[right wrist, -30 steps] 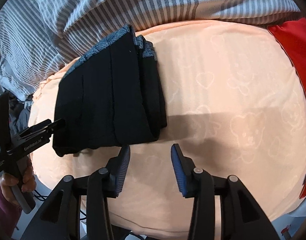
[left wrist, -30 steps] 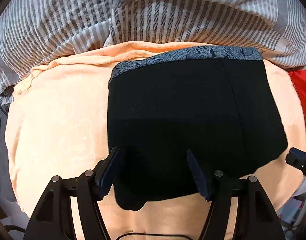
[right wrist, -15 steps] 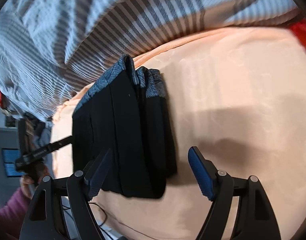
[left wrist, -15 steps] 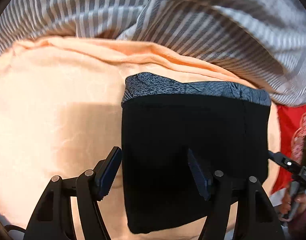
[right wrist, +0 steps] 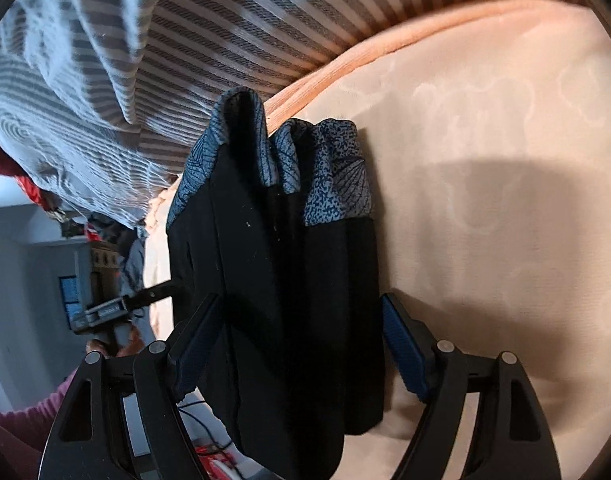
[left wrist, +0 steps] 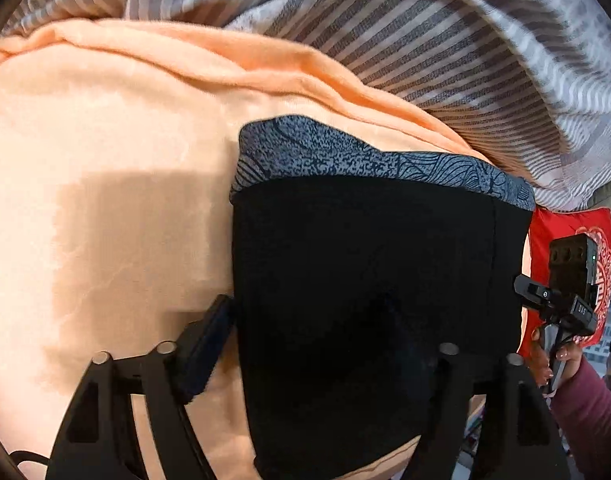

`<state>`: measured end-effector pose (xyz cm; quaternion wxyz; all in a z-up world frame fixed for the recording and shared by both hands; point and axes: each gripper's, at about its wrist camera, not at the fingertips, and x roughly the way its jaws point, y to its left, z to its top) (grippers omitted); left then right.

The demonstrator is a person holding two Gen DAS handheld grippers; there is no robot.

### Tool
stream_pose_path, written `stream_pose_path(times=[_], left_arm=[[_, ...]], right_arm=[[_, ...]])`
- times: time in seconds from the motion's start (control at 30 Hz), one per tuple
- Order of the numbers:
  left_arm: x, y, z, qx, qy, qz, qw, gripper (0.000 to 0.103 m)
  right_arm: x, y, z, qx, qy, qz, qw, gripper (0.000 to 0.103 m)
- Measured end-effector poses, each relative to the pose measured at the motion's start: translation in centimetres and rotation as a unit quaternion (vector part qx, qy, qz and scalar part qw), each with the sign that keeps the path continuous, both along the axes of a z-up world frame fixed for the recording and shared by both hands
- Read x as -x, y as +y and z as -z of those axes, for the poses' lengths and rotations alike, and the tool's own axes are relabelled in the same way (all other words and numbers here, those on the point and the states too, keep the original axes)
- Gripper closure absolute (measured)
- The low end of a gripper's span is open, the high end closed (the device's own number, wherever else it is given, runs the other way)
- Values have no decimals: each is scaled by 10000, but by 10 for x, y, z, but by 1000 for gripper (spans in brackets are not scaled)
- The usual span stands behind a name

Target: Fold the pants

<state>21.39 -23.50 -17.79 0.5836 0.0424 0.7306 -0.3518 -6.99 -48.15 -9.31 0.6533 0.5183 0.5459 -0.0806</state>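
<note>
The folded black pants (left wrist: 365, 264) with a grey patterned waistband (left wrist: 345, 156) lie on a peach blanket (left wrist: 105, 160). My left gripper (left wrist: 305, 340) hangs low over their near left part, and its jaws are opening. Its left finger (left wrist: 209, 344) stands just outside the pants' left edge, and the right finger is dark against the black cloth. In the right wrist view the folded stack (right wrist: 289, 280) shows its layered side. My right gripper (right wrist: 297, 344) is open wide and straddles that stack, with its blue pads (right wrist: 401, 348) beside the cloth and no visible squeeze.
A grey-and-white striped duvet (left wrist: 425, 40) is bunched along the blanket's far side. A red cushion (left wrist: 565, 232) lies beyond the pants' right edge. A hand in a dark pink sleeve (left wrist: 585, 400) holds the other gripper (left wrist: 561, 300) there. The left gripper (right wrist: 145, 300) shows at the left of the right wrist view.
Both grippers have come down and closer to the pants. The right jaws have widened and now straddle the folded stack. The left jaws have spread a little.
</note>
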Motion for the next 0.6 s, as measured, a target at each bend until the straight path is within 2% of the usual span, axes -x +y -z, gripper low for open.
stream_pose_path(times=[0.2, 0.3, 0.33, 0.4, 0.47, 0.6], left_arm=[[10, -3, 2, -42, -119, -151, 9998, 25], [19, -4, -11, -24, -342, -149, 9993, 37], [22, -5, -17, -20, -371, -149, 9992, 41], [27, -6, -25, -39, -467, -157, 9988, 45], [33, -7, -32, -19, -511, -160, 9986, 48], [42, -9, -52, -24, -634, -112, 9979, 48]], right_arm=[[-2, 3, 3, -117, 182, 224, 9995, 23], [2, 4, -3, -89, 175, 253, 9995, 36], [4, 4, -5, -98, 146, 282, 9994, 44], [10, 2, -9, -178, 56, 437, 9989, 55], [15, 2, -12, -320, -26, 569, 9979, 60], [23, -1, -24, -388, -154, 521, 9978, 61]])
